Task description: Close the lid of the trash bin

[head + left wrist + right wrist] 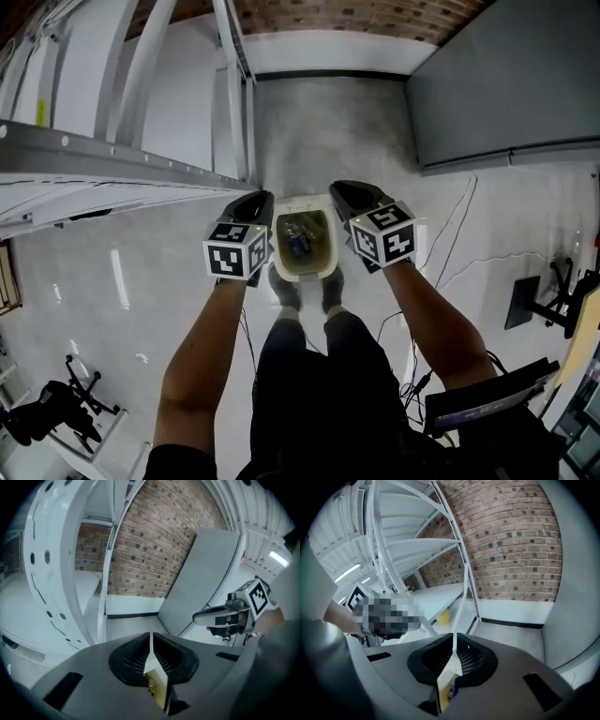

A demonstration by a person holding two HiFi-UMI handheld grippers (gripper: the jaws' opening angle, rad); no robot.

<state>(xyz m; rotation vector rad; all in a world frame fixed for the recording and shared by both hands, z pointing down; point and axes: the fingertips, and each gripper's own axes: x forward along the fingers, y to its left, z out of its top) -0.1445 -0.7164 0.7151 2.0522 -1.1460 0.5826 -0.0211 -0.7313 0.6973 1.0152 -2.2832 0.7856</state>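
Trash bin [302, 277] sits open beneath left gripper [254, 204] and right gripper [352, 194].

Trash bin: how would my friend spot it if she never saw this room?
Find the grey floor beside the tall white shelving. The trash bin stands there, just ahead of the person's shoes. It is the only cream tub, its top open, with rubbish showing inside.
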